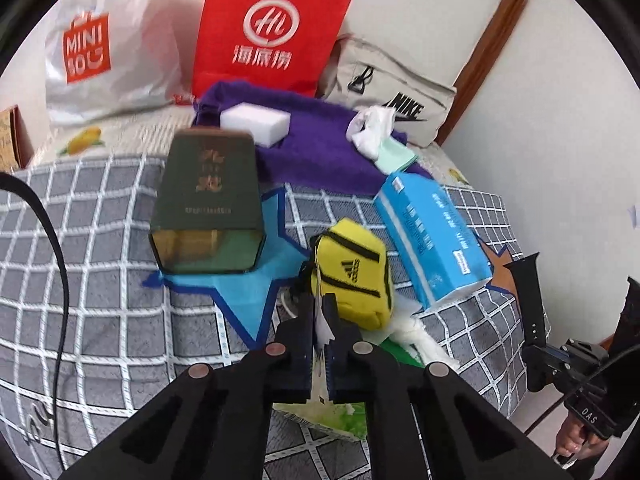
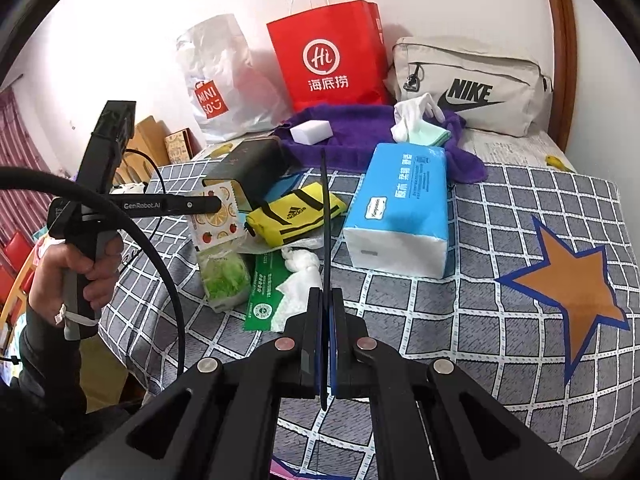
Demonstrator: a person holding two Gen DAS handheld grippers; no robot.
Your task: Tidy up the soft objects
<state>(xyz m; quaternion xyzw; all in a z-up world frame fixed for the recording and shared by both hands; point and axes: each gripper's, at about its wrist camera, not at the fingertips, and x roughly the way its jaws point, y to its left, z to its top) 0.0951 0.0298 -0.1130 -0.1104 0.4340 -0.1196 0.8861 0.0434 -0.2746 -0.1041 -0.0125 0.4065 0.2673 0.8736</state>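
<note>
My left gripper (image 1: 320,304) is shut on the top edge of a fruit-print packet (image 2: 214,216), whose green lower part (image 2: 224,280) hangs down to the bed. Just past its fingertips lies a yellow Adidas pouch (image 1: 352,276). My right gripper (image 2: 326,292) is shut on a black watch strap (image 2: 325,208), which stands up edge-on; the left wrist view shows that strap (image 1: 528,292) at the right. A blue tissue pack (image 2: 400,208) lies beside the pouch. Behind them, a purple towel (image 2: 360,128) carries a white sponge block (image 2: 312,131), a white glove (image 2: 412,116) and a mint cloth (image 1: 396,158).
A dark green tin box (image 1: 208,200) stands left of the pouch. A crumpled white tissue (image 2: 300,276) and a green paper strip (image 2: 264,292) lie near the front. A Miniso bag (image 2: 216,80), a red paper bag (image 2: 328,64) and a Nike bag (image 2: 468,84) line the wall.
</note>
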